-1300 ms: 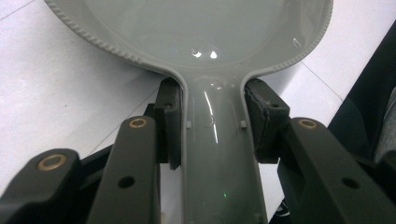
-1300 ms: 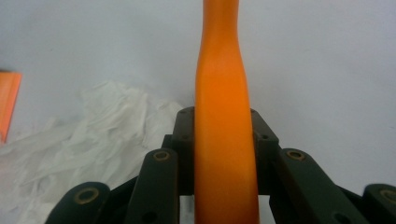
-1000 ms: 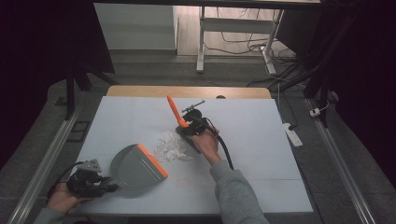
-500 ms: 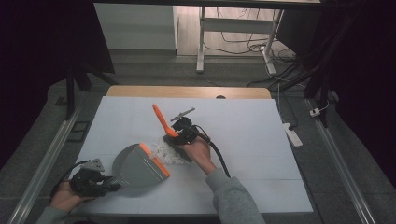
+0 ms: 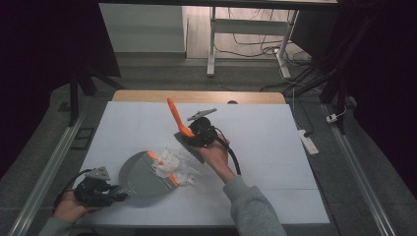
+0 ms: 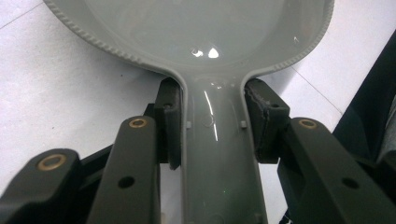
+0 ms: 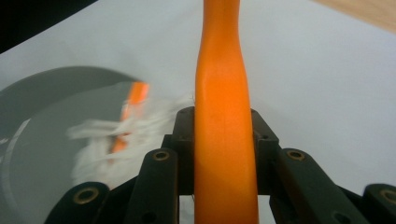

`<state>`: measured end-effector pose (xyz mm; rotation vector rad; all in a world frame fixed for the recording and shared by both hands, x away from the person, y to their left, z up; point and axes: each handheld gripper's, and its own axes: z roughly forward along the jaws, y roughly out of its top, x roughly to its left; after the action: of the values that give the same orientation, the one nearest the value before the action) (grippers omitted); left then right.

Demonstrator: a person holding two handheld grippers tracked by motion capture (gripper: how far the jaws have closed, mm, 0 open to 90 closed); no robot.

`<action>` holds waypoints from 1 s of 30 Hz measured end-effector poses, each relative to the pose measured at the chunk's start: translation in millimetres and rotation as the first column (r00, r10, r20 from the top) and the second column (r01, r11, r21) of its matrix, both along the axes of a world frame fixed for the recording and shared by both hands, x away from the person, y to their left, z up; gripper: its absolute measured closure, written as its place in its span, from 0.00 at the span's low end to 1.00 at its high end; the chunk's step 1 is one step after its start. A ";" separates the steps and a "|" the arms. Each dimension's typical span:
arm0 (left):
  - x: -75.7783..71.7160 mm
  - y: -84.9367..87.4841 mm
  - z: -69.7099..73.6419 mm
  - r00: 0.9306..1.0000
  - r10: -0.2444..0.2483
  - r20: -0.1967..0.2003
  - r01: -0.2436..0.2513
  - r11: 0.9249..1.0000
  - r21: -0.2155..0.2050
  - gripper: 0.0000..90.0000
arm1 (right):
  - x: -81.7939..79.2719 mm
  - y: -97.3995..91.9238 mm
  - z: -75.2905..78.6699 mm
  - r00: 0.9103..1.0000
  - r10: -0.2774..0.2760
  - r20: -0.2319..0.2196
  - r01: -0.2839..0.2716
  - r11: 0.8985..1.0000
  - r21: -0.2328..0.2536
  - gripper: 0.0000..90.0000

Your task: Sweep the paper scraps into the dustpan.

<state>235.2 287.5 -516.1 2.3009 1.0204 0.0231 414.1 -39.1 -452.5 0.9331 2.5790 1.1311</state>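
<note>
This looks like a lab or recording room, not a home. The bench (image 5: 275, 196) is a plain wooden top covered with white sheets, standing in a dim space with dark curtains (image 5: 44, 73) hanging at both sides. Beyond the bench, far from the right gripper (image 5: 189, 142), loose cables (image 5: 255, 37) lie on a wood floor around the white legs of a desk (image 5: 212, 44). A power strip (image 5: 307, 142) lies on the grey carpet off to the side, and metal rails (image 5: 46, 172) run along the bench.
</note>
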 end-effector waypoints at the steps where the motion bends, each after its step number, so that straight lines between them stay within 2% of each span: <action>1: 0.1 0.1 0.1 1.000 -0.001 -0.001 0.001 1.000 0.000 0.68 | 3.5 -3.3 -0.7 1.000 -0.019 0.004 0.019 1.000 -0.004 0.78; 6: 0.7 1.0 -0.4 1.000 -0.004 -0.002 0.004 1.000 -0.003 0.68 | 18.1 -7.2 -11.6 0.997 -0.070 -0.022 0.069 0.997 -0.028 0.78; 14: 1.1 1.3 -1.0 1.000 -0.008 -0.003 0.008 1.000 -0.004 0.68 | 28.8 14.4 -33.3 0.996 -0.069 -0.060 0.064 0.994 -0.087 0.78; 22: 1.0 1.1 -1.0 1.000 -0.007 -0.003 0.007 1.000 -0.006 0.68 | 22.5 43.2 -37.1 0.997 -0.008 -0.072 0.000 0.993 -0.114 0.78; 25: 1.1 1.2 -0.9 1.000 -0.006 -0.002 0.006 1.000 -0.007 0.68 | 15.9 53.2 -37.2 0.997 0.020 -0.072 -0.029 0.991 -0.127 0.78; 30: 1.0 1.0 -0.9 1.000 -0.005 -0.002 0.005 1.000 -0.006 0.68 | 4.5 63.6 -37.2 0.994 0.070 -0.079 -0.080 0.989 -0.123 0.78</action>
<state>236.2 288.5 -516.9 2.2986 1.0145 0.0164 418.6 24.6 -489.6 0.8728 2.7301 0.9554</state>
